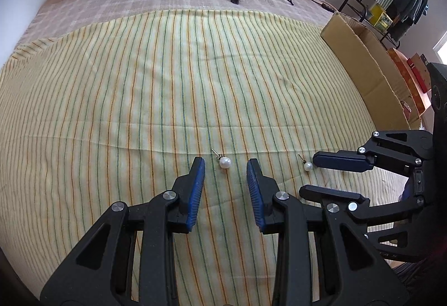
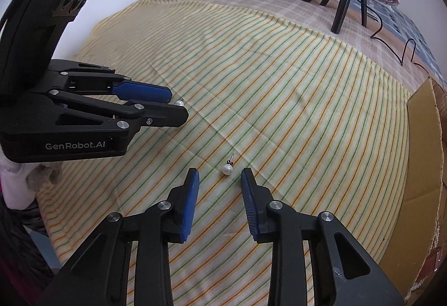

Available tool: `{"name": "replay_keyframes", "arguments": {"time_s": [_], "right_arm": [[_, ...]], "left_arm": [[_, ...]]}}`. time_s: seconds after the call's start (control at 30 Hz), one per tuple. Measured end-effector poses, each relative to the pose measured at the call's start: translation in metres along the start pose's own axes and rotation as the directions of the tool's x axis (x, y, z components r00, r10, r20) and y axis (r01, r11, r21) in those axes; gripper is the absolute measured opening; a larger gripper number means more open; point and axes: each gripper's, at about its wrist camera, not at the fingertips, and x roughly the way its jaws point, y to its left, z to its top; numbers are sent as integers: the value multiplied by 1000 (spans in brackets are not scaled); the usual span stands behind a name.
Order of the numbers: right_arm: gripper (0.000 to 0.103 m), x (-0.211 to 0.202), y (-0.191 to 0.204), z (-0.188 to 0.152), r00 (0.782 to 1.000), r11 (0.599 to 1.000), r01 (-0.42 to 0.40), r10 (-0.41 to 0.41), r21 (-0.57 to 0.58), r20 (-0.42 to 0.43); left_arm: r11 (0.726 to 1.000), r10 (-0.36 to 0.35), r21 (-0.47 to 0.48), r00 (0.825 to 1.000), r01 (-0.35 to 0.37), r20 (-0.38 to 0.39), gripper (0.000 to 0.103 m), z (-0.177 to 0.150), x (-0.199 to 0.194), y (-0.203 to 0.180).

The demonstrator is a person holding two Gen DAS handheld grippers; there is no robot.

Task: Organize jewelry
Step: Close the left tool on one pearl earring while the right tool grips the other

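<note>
On the striped cloth point(image 1: 195, 68) each pearl stud lies just ahead of its own gripper; my left gripper point(image 1: 225, 163), part open and empty, brackets one pearl stud point(image 1: 225, 162), post slanting up-left; my right gripper point(image 2: 219, 174), equally empty, brackets the other stud point(image 2: 227, 169).

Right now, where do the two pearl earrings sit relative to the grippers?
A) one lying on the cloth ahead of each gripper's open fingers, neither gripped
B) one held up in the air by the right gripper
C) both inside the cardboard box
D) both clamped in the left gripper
A: one pearl earring lies on the striped cloth just ahead of the left gripper, the other pearl earring ahead of the right gripper, pads touching neither.
</note>
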Motion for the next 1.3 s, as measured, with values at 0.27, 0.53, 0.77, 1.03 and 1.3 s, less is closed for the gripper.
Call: {"name": "replay_keyframes", "arguments": {"time_s": [0.27, 0.53, 0.77, 1.03, 1.3], "right_arm": [[18, 5, -4, 4, 1000, 1000, 11, -11, 16, -3], [7, 5, -5, 2, 1000, 999, 22, -22, 25, -2], [7, -4, -1, 2, 999, 999, 33, -33, 15, 16], [7, -25, -4, 1, 997, 999, 35, -37, 32, 60], [7, -57, -12, -2, 992, 997, 46, -53, 62, 118]], "left_arm": [[1000, 13, 16, 1000, -13, 1, 31, 3, 5, -3], [997, 57, 44, 998, -58, 14, 8, 2, 6, -2], [995, 74, 64, 997, -76, 34, 7, -4, -2, -3], [998, 55, 33, 994, -59, 97, 7, 4, -32, -1], [998, 15, 55, 987, -24, 160, 7, 13, -55, -22]]}}
